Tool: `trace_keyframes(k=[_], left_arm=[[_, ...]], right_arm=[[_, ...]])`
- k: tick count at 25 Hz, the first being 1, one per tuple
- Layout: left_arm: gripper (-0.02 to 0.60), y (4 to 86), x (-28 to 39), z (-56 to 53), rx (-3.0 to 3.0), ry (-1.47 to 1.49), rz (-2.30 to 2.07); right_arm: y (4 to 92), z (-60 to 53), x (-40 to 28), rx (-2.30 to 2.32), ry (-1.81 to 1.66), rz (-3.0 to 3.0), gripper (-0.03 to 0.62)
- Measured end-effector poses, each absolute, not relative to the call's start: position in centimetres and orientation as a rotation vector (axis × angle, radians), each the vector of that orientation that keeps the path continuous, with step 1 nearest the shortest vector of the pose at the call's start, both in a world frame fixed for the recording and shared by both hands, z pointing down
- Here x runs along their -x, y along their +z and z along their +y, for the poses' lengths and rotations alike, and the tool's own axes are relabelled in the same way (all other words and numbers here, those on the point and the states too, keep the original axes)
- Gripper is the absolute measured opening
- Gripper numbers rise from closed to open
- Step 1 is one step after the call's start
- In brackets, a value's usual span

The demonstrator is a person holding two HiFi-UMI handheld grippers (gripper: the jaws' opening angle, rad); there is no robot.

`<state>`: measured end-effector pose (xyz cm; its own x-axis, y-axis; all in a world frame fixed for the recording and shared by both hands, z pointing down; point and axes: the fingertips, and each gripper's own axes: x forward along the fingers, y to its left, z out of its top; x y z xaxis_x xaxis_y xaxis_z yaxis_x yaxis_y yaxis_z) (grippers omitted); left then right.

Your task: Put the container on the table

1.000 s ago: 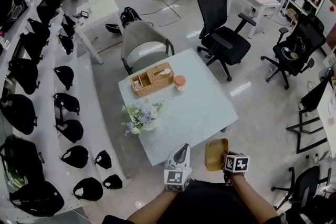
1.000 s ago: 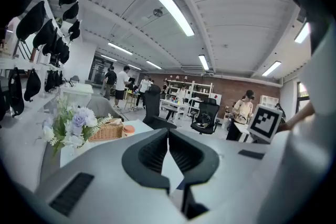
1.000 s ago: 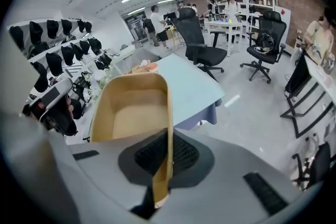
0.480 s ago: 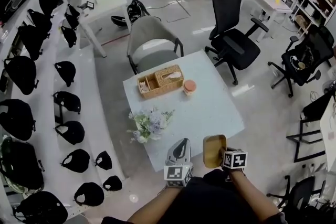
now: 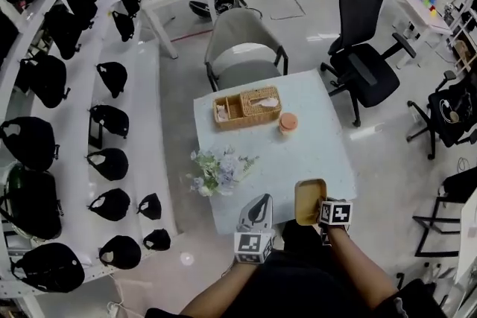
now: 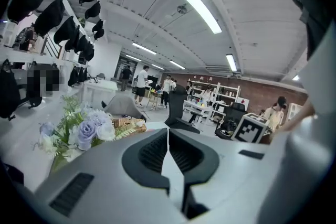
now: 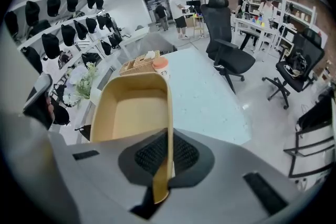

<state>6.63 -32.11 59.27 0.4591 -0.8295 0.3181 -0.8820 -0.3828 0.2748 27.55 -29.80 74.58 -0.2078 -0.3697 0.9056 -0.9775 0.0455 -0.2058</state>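
A tan rectangular container (image 5: 308,201) (image 7: 132,113), empty inside, hangs over the near edge of the pale square table (image 5: 313,153). My right gripper (image 5: 319,211) (image 7: 167,162) is shut on its right wall, which runs between the jaws. My left gripper (image 5: 258,213) (image 6: 168,157) is to the left of the container at the table's near edge, its jaws pressed together with nothing between them.
On the table are a bunch of flowers (image 5: 218,169), a wicker basket (image 5: 246,108) and an orange-lidded cup (image 5: 288,122). A grey chair (image 5: 244,59) and a black office chair (image 5: 365,59) stand beyond it. Shelves of black bags (image 5: 52,123) line the left. People stand far back.
Both grippers and the container have moved forward, from short of the table to over its near edge. The whole view has shifted toward the table.
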Motion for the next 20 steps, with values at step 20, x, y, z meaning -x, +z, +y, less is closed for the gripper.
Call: trace_keyframes(k=[20], left_arm=[[0.012, 61.8, -9.9, -39.2, -2.054, 0.219, -1.732]], right_arm=[[83.7, -46.2, -27.3, -1.012, 1.023, -1.713, 0.002]])
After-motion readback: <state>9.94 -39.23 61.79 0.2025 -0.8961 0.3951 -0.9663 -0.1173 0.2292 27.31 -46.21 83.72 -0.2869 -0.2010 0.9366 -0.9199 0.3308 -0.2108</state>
